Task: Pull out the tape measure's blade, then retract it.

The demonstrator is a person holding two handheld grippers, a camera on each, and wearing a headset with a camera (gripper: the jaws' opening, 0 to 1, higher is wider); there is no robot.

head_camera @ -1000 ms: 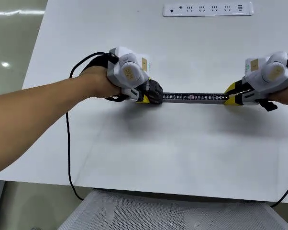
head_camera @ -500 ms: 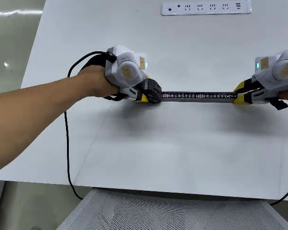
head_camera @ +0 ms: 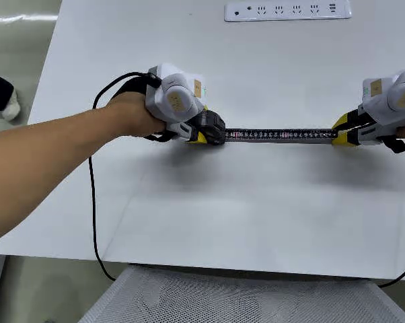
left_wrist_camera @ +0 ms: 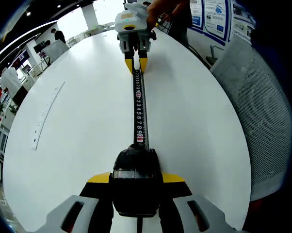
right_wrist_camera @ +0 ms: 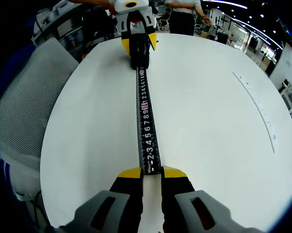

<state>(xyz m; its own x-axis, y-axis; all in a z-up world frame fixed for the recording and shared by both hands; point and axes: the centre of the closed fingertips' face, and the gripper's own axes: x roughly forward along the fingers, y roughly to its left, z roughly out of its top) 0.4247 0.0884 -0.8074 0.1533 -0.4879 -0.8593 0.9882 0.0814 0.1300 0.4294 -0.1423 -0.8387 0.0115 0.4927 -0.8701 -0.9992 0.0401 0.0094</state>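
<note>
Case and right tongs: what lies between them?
Just the blade, stretched straight from the case to the right tongs, over bare table. The head view shows it side-on.

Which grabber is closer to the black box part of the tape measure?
Left. The left gripper is clamped right on the black case. The right gripper is away from it, pinching the far end of the pulled-out blade.
</note>
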